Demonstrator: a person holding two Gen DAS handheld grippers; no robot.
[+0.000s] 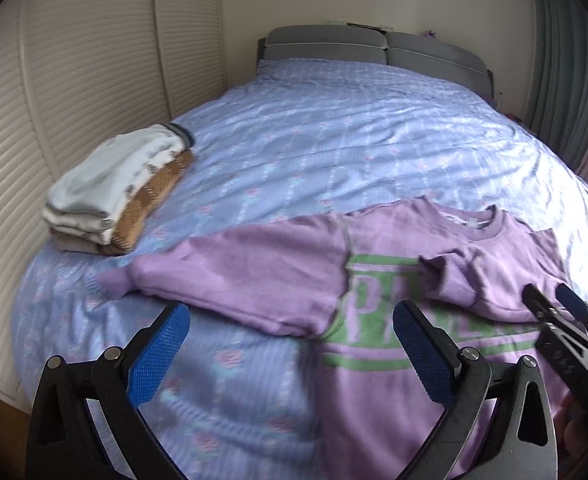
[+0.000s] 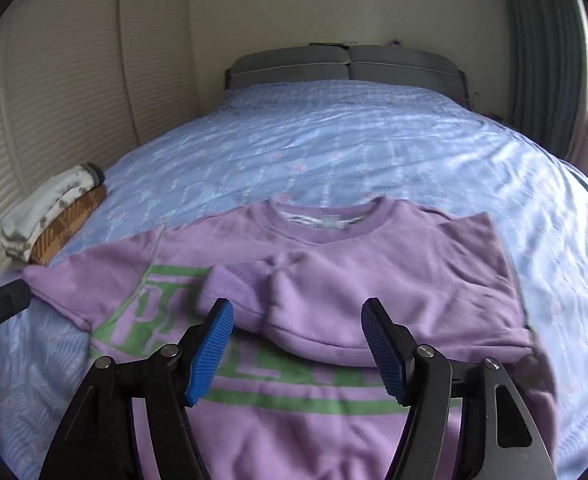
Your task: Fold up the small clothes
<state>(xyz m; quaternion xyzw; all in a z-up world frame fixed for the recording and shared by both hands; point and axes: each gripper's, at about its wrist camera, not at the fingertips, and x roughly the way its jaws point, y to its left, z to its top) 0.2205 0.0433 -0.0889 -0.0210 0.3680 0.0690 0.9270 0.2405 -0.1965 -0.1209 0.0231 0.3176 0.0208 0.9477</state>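
**Green print, only partly legible**

The one piece of lettering on show sits on the chest of the purple sweatshirt (image 1: 374,248): big green block capitals framed by green bars. From the left wrist view a "P" reads clearly, the rest running off toward three o'clock under a folded sleeve. The right wrist view gives "P" again, then blurred fragments. No full word can be read.

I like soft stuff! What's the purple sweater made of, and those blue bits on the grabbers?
The purple sweater looks like soft, matte knit cotton fleece, with a ribbed cuff. The blue pads on the right gripper look like ridged rubber or plastic; I can't tell which.
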